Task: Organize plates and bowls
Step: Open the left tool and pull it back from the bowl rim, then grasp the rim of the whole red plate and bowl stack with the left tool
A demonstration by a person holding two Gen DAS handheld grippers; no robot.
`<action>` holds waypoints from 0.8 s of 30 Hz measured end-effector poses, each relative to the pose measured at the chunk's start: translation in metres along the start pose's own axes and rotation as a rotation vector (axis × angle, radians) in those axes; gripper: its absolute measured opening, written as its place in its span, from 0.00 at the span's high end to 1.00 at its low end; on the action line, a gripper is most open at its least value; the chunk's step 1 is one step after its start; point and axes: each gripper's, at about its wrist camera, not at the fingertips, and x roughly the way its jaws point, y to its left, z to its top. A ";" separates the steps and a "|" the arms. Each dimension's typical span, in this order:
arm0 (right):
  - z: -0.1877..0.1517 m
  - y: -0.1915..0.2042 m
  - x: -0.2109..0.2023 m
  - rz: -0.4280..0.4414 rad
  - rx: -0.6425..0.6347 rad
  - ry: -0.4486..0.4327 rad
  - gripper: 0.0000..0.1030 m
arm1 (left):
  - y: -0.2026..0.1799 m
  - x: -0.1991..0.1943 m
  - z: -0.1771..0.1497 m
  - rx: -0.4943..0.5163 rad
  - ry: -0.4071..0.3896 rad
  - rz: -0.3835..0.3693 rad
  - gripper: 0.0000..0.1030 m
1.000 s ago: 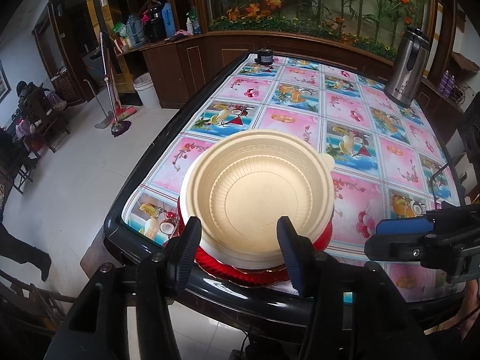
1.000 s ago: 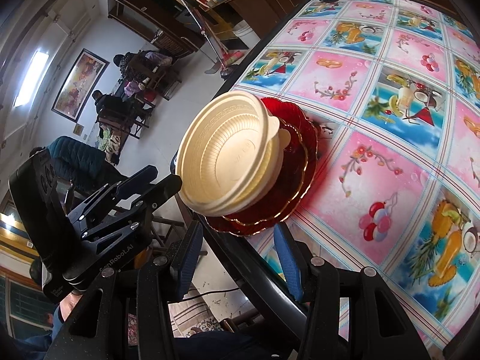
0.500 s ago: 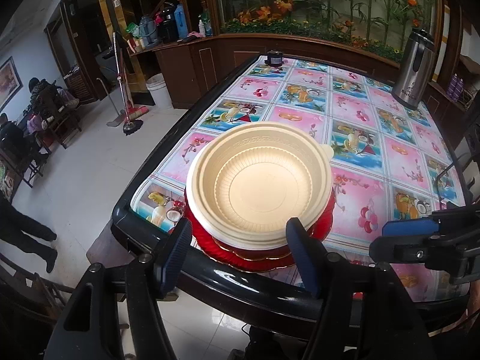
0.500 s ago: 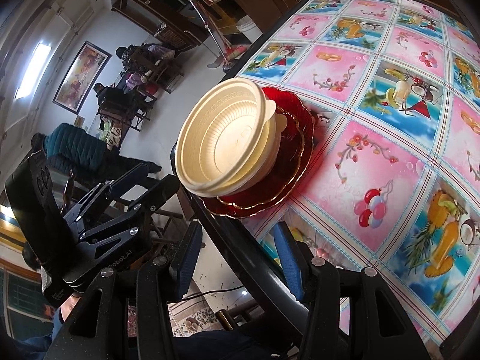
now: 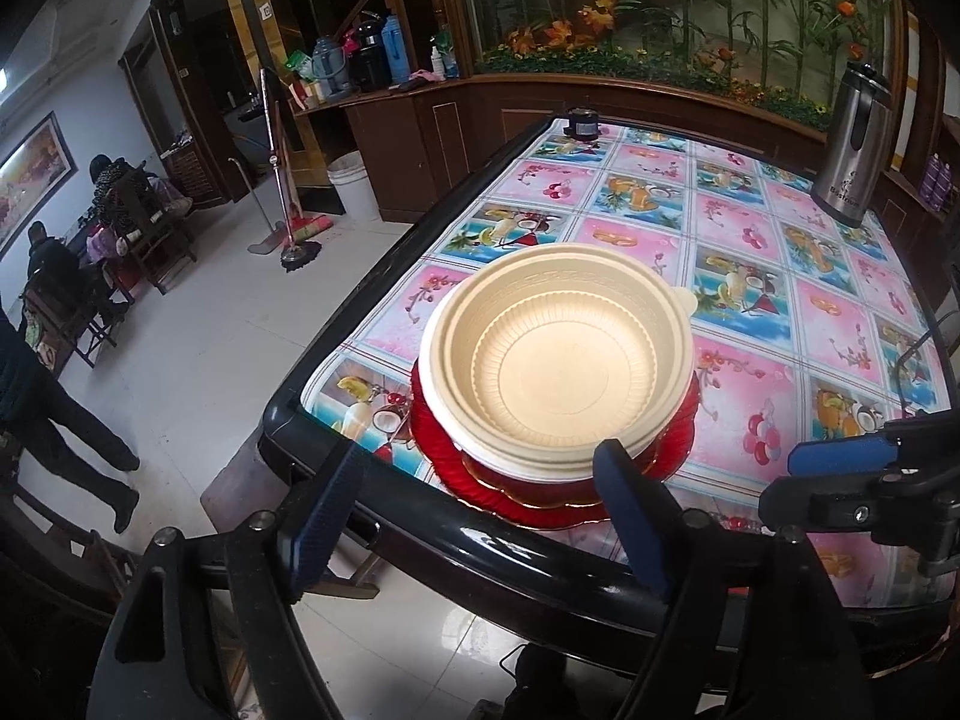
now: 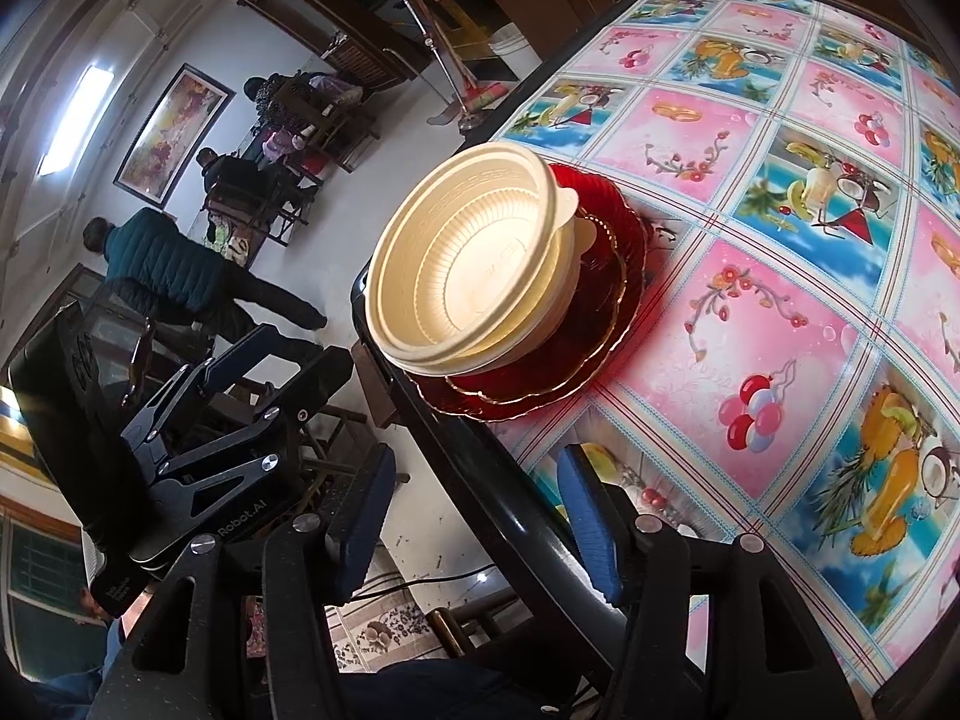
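Stacked cream plastic bowls [image 5: 558,372] sit on stacked red scalloped plates [image 5: 540,489] at the near left corner of the table; both show in the right wrist view too, the bowls [image 6: 474,258] on the plates [image 6: 606,312]. My left gripper [image 5: 480,522] is open and empty, hanging just off the table's black edge in front of the stack. My right gripper [image 6: 474,516] is open and empty, over the table edge to the right of the stack. The left gripper also shows in the right wrist view [image 6: 240,384], and the right gripper in the left wrist view [image 5: 840,462].
The table [image 5: 750,228] has a fruit-patterned pink and blue cloth and a black raised rim [image 5: 456,516]. A steel kettle [image 5: 852,144] stands at the far right, a small black object [image 5: 582,123] at the far edge. People sit and walk at the left [image 6: 174,270]. A mop [image 5: 288,204] stands on the floor.
Both grippers have pulled back from the stack toward me, past the table edge. The bowls and plates have stayed in place. A person walks across the floor at the left.
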 end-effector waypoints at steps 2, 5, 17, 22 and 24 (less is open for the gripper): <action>0.000 0.001 0.001 0.001 -0.001 0.001 0.38 | 0.002 -0.001 -0.002 -0.004 0.003 0.003 0.23; 0.000 0.002 0.003 0.003 -0.001 0.005 0.38 | 0.005 -0.001 -0.003 -0.006 0.005 0.010 0.22; 0.009 -0.036 -0.006 -0.122 0.117 -0.110 0.38 | 0.081 0.041 -0.016 -0.227 0.132 -0.099 0.22; 0.010 -0.063 0.008 -0.152 0.193 -0.104 0.43 | 0.104 0.076 -0.018 -0.299 0.201 -0.184 0.22; 0.011 -0.068 0.014 -0.166 0.206 -0.102 0.44 | 0.104 0.084 -0.016 -0.288 0.208 -0.211 0.27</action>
